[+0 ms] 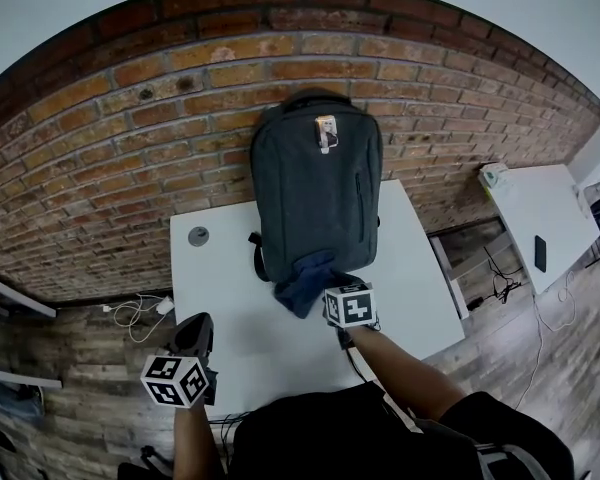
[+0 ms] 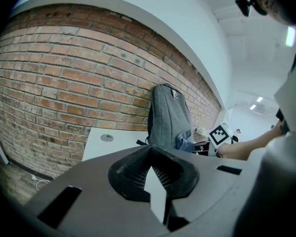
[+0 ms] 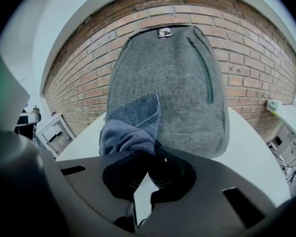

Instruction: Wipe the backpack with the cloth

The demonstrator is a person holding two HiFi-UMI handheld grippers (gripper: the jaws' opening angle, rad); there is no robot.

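Standing upright on the white surface [image 1: 220,268], the grey backpack [image 1: 317,183] has its back to the brick wall [image 1: 130,148] and its front panel facing the person. The blue cloth [image 1: 302,283] lies against the lower left of that panel. One corner is spread flat on the fabric and the rest is bunched low, down to the surface.

The right gripper [image 3: 152,157] has its fingers [image 3: 123,174] clamped on the bunched end of the cloth. Only a small fold seems to be held, so a hard drag across the coarse weave could pull the cloth free, or roll it into a wad that wipes very little.

The bigger risk is the bag itself, since nothing braces it. The left gripper [image 2: 150,154] hangs over the near left edge of the surface, well apart from the bag, with its fingers [image 2: 133,172] together on nothing. A sideways stroke, rather than one pressing toward the wall, would likely slide or topple the backpack. An upward stroke might lift its base. The loose strap [image 1: 257,258] at the lower left could also snag the cloth.
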